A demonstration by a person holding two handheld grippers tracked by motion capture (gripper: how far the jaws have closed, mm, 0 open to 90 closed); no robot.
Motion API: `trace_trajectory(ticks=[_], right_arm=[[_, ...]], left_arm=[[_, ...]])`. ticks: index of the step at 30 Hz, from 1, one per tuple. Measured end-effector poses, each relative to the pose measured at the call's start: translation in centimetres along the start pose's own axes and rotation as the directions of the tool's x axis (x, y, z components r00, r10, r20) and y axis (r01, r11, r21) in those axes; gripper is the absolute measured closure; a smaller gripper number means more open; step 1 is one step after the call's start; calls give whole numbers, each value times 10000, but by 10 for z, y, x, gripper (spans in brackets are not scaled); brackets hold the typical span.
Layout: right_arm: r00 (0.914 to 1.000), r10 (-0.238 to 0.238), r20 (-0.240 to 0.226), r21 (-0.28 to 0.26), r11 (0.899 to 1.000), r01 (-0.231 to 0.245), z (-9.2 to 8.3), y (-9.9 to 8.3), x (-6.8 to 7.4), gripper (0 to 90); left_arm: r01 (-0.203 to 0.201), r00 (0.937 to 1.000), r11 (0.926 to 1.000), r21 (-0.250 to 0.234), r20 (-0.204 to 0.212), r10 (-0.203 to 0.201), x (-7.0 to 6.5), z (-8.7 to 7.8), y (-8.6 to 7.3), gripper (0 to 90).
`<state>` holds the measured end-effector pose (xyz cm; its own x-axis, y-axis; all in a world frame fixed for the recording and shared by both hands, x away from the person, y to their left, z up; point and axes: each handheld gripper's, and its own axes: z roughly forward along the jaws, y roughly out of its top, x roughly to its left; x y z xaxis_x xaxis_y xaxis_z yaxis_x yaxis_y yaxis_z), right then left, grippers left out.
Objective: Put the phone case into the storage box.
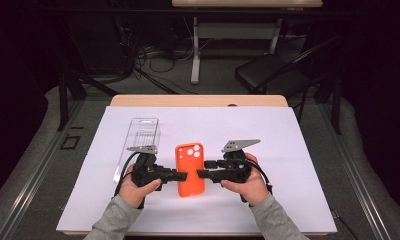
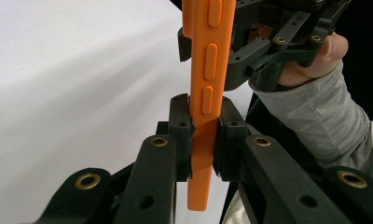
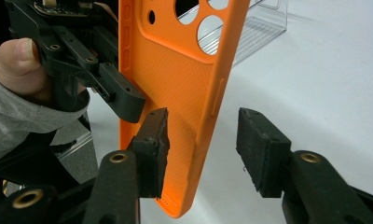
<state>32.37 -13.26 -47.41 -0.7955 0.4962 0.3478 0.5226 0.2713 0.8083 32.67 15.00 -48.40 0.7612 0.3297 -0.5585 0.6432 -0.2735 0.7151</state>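
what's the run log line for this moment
left tongs: shut on orange silicone phone case | right tongs: open, straddling its edge

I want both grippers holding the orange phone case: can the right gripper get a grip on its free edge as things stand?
Probably yes. The right gripper already straddles the orange phone case with open jaws and nothing between, while the left gripper clamps the opposite edge.

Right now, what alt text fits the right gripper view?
The right gripper holds its jaws open around the edge of an orange phone case. The left gripper clamps the case's far edge, and a clear plastic box lies behind on the white table.
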Motion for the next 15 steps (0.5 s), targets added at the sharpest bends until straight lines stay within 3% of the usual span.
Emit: trace_trajectory(ticks=[15], right_arm=[[9998, 21, -211, 87, 10000, -19, 1, 0, 1, 636]], left_arm=[[-78, 10000, 9999, 80, 25, 78, -1, 2, 0, 801]])
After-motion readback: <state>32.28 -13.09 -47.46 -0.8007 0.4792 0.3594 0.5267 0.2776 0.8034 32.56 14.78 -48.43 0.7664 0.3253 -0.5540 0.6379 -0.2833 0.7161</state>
